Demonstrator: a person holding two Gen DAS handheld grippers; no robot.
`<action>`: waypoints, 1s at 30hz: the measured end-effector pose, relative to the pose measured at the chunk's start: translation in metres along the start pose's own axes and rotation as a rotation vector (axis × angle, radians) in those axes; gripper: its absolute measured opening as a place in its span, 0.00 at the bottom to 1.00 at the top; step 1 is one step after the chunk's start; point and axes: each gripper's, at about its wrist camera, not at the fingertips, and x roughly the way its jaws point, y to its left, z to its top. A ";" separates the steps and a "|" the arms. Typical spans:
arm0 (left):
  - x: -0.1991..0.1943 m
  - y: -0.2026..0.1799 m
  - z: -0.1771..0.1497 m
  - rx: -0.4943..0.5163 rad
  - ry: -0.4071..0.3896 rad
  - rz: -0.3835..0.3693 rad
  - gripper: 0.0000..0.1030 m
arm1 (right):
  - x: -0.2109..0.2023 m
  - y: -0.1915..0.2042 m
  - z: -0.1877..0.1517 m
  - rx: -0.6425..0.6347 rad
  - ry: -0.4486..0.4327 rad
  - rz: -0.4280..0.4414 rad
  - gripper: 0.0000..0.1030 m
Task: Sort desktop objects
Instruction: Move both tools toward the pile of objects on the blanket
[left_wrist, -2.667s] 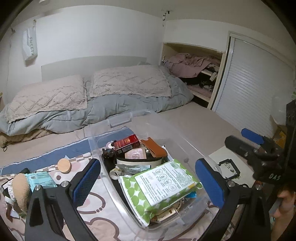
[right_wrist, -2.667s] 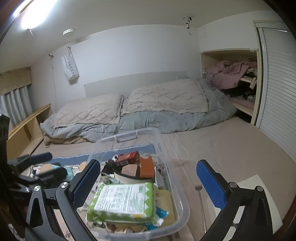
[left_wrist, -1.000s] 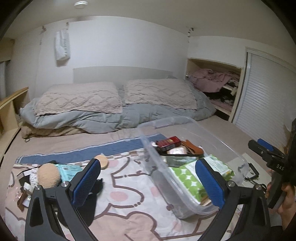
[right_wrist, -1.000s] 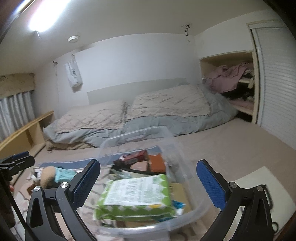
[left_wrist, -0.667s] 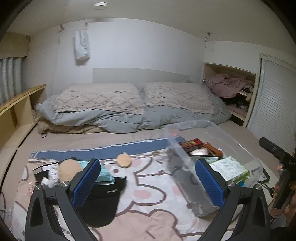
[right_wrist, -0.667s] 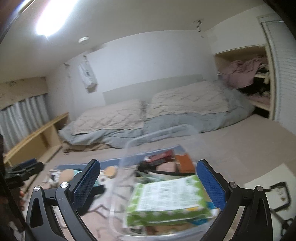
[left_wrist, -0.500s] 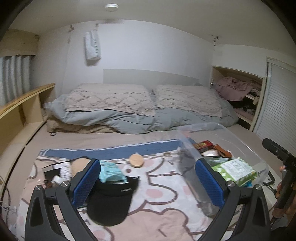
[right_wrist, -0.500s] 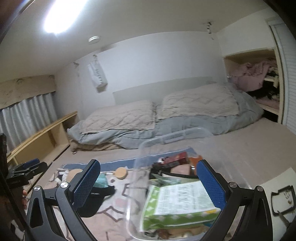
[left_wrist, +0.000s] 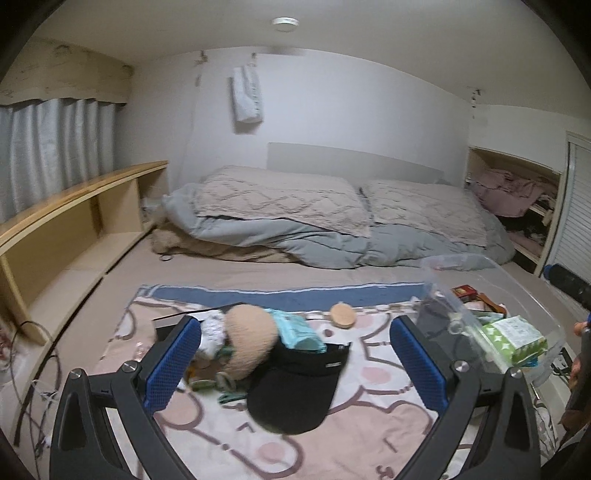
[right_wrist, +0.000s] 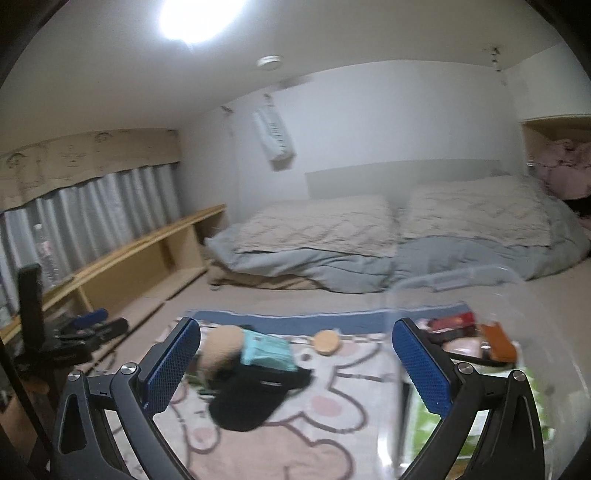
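Note:
A black visor cap (left_wrist: 295, 384) lies on the pink patterned blanket (left_wrist: 332, 443). Behind it sit a tan fuzzy ball (left_wrist: 251, 336), a teal packet (left_wrist: 295, 332) and a small round wooden disc (left_wrist: 342, 315). My left gripper (left_wrist: 295, 365) is open above the cap with nothing between its fingers. At the right stands a clear plastic bin (left_wrist: 517, 295) holding a green wipes pack (left_wrist: 515, 338) and a red box (left_wrist: 464, 291). My right gripper (right_wrist: 295, 363) is open and empty, with the cap (right_wrist: 255, 395) below it and the bin (right_wrist: 480, 332) at its right.
Pillows and a grey duvet (left_wrist: 332, 229) lie at the back. A wooden shelf (left_wrist: 74, 229) runs along the left wall, with cables (left_wrist: 33, 369) on the floor beside it. An open closet (left_wrist: 517, 199) stands at the far right. Small clutter (left_wrist: 210, 365) lies left of the cap.
Both grippers have swung left, away from the bin and toward the pile with the cap. The bin has slid to the right edge of both views. Both stay open.

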 end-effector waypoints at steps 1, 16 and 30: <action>-0.004 0.006 -0.001 -0.005 -0.002 0.011 1.00 | 0.001 0.008 0.002 -0.010 -0.001 0.017 1.00; -0.031 0.072 -0.010 -0.053 -0.023 0.130 1.00 | 0.041 0.081 0.017 -0.110 0.035 0.028 1.00; 0.026 0.171 -0.046 -0.184 0.036 0.263 1.00 | 0.122 0.082 -0.027 -0.121 0.111 0.016 1.00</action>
